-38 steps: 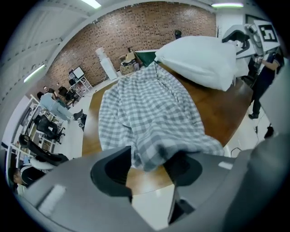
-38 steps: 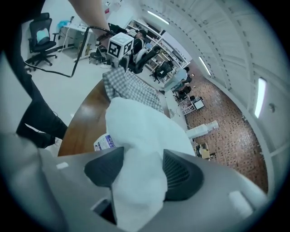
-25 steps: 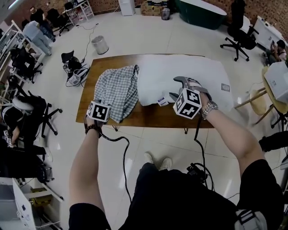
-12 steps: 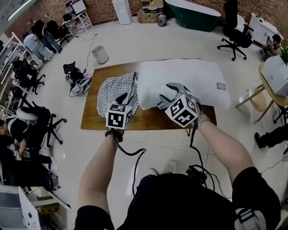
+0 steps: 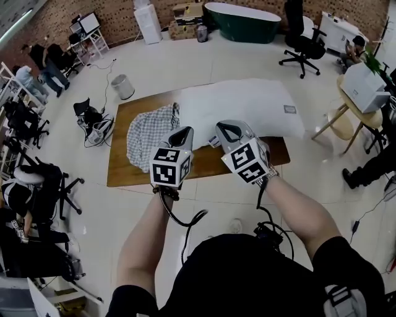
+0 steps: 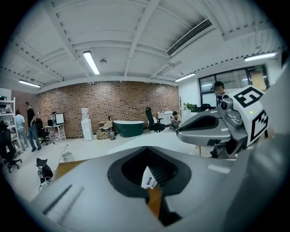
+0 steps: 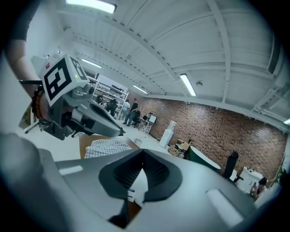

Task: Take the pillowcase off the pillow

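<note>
The white pillow (image 5: pixel 247 106) lies bare on the right half of the wooden table (image 5: pixel 120 173). The checked pillowcase (image 5: pixel 150 128) sits crumpled to its left, off the pillow. Both grippers hang side by side in the air above the table's front edge, pointing nearly level. My left gripper (image 5: pixel 184 131) (image 6: pixel 146 148) has just closed and holds nothing. My right gripper (image 5: pixel 224 127) (image 7: pixel 144 152) has closed too, also on nothing. In the right gripper view the left gripper (image 7: pixel 86 118) shows above the pillowcase (image 7: pixel 108 147). The pillow's small label (image 6: pixel 148 179) shows through the left jaws' gap.
Office chairs (image 5: pixel 302 44), a dark green tub (image 5: pixel 244 13), a waste bin (image 5: pixel 122 86) and a bag with cables (image 5: pixel 93 121) stand on the floor round the table. People sit at desks at the left (image 5: pixel 25 74). A small side table (image 5: pixel 362 86) is at the right.
Both grippers have risen off the table and drawn together in the middle. Their jaws, open a second ago, now stand shut. The pillow and the pillowcase lie where they were.
</note>
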The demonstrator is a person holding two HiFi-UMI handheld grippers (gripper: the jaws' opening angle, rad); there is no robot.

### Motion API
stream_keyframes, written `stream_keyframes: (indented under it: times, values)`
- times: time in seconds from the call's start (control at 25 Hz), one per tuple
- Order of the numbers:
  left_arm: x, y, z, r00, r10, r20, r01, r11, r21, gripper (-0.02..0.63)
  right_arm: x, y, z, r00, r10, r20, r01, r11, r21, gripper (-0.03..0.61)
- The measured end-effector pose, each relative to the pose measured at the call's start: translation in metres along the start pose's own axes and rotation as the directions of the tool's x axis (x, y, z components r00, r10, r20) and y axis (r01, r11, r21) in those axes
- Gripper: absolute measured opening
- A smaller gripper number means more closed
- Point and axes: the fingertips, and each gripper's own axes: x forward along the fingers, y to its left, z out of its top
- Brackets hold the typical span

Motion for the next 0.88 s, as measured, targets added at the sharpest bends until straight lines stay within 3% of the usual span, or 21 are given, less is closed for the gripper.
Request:
stream_keyframes:
  times: [0.32,0.88]
  values:
    - [-0.067,-0.039,0.026,0.992,-0.092,0.088,0.080,0.988,0.130,0.003,-0.038,0.049,0.044,0.998,-0.055,0.037,0.054,0.998,0.043,0.000]
    - [-0.126,-0.044,0.014,0.987,-0.083,0.138,0.074,0.995,0.074,0.003,-0.070,0.105,0.078,0.995,-0.059,0.083,0.054,0.997,0.062,0.000]
